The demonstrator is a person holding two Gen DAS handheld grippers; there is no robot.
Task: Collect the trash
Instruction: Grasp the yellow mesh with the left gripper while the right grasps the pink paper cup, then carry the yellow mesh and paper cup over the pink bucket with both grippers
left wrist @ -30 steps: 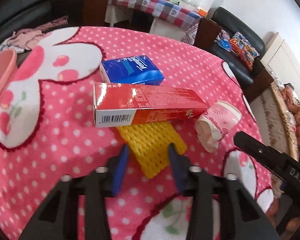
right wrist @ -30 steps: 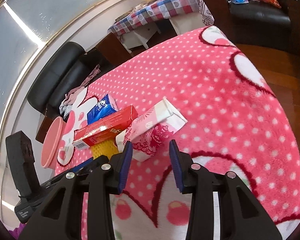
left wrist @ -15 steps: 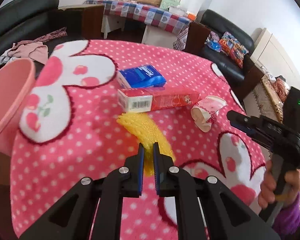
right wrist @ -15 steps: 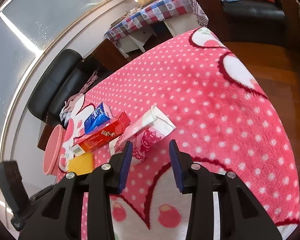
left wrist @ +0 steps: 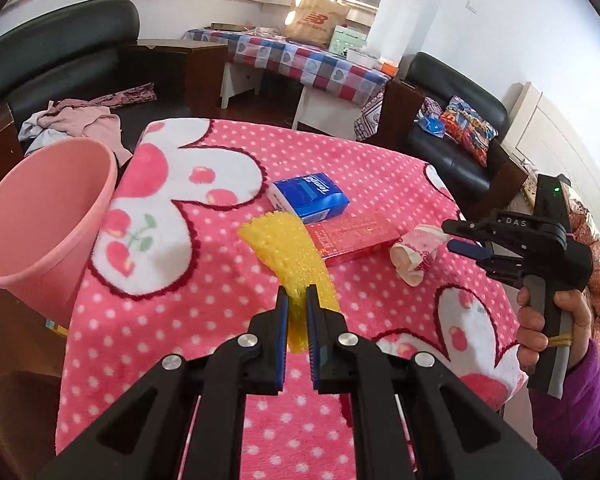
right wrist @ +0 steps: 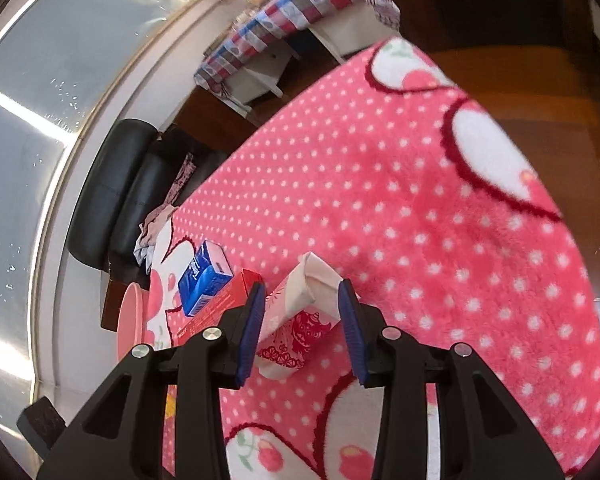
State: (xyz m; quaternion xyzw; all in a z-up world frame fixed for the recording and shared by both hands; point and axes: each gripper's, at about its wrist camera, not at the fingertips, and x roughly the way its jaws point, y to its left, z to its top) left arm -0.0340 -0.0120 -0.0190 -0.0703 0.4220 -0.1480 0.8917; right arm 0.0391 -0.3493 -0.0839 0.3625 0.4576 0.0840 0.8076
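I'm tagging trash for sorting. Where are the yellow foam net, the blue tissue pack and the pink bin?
yellow foam net (left wrist: 288,248), left wrist view, its middle.
blue tissue pack (left wrist: 312,196), left wrist view, top face.
pink bin (left wrist: 52,200), left wrist view, inner wall.

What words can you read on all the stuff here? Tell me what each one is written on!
"Tempo": on the blue tissue pack.
"DAS": on the right hand-held gripper.
A big "NB" logo with blurred letters under it: on the brown paper bag.
Red box: it has print, too blurred to read.
Paper cup: only red patterns, no words to read.
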